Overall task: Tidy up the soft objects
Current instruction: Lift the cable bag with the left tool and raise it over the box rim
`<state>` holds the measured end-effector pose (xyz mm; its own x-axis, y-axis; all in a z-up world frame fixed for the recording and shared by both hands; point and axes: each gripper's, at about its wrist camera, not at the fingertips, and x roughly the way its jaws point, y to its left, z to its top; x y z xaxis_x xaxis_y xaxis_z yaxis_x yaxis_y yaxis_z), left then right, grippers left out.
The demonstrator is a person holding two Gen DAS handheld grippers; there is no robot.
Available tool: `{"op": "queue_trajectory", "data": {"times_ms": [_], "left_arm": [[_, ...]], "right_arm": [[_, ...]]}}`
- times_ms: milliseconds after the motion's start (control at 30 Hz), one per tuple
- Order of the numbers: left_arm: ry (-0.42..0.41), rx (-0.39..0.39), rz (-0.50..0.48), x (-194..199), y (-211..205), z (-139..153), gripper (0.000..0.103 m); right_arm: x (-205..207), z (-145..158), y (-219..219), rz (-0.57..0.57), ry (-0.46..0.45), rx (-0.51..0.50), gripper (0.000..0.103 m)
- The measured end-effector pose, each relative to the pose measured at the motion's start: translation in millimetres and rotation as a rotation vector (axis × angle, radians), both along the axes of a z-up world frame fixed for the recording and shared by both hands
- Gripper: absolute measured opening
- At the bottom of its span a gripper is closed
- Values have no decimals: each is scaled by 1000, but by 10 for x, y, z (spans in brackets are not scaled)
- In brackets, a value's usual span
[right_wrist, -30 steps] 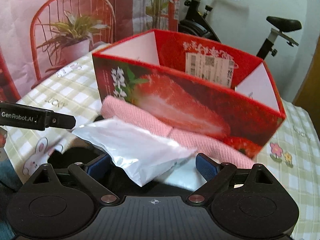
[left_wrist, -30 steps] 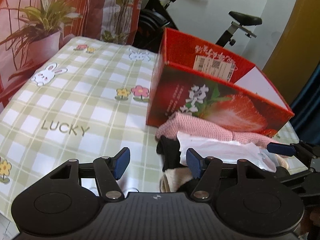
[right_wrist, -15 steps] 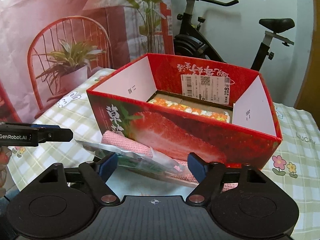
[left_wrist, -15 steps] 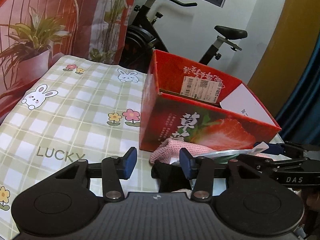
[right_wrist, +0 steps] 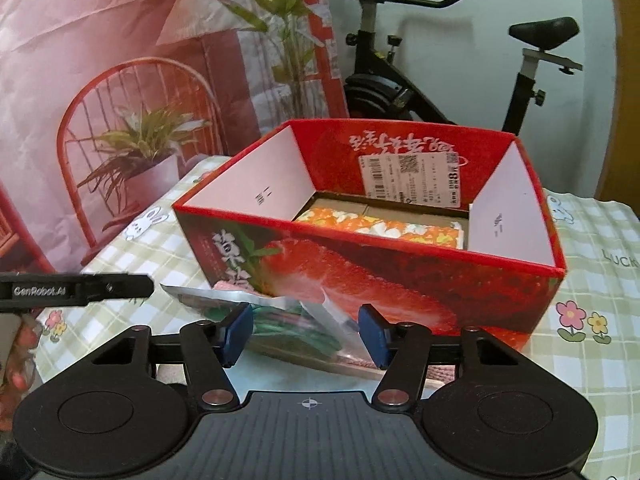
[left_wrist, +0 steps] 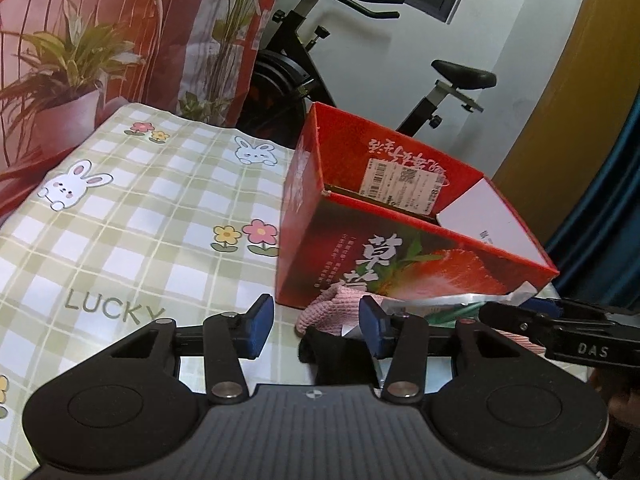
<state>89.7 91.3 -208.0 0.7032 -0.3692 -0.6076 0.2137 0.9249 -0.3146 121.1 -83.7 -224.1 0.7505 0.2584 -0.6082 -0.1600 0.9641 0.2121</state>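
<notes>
Your right gripper (right_wrist: 304,330) has just been closing, silver packet (right_wrist: 280,314) between its pads, likely held clear of the worktop (left_wrist: 120,216) to go over the near wall of the red box (right_wrist: 400,276). Left gripper (left_wrist: 316,330) is part-open, holding nothing, above the pink knit cloth (left_wrist: 330,312) against the box front. One orange-patterned item (right_wrist: 380,228) already sits inside.

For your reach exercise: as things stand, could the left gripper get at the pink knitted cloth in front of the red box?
Probably yes. The pink knitted cloth lies just beyond the left gripper, whose jaws hold nothing; only a black item lies nearer, below them.
</notes>
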Motion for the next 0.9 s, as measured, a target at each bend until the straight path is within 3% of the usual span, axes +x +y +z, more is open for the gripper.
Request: {"op": "queue_trajectory", "data": {"times_ms": [300, 567, 900], "left_arm": [[-12, -18, -62, 25, -114, -14, 50], [12, 32, -237, 177, -415, -130, 49], [-30, 78, -313, 335, -660, -221, 50]], "right_arm": [[13, -12, -93, -42, 5, 37, 54], [19, -17, -146, -62, 12, 55, 54], [90, -25, -179, -90, 19, 68, 55]]}}
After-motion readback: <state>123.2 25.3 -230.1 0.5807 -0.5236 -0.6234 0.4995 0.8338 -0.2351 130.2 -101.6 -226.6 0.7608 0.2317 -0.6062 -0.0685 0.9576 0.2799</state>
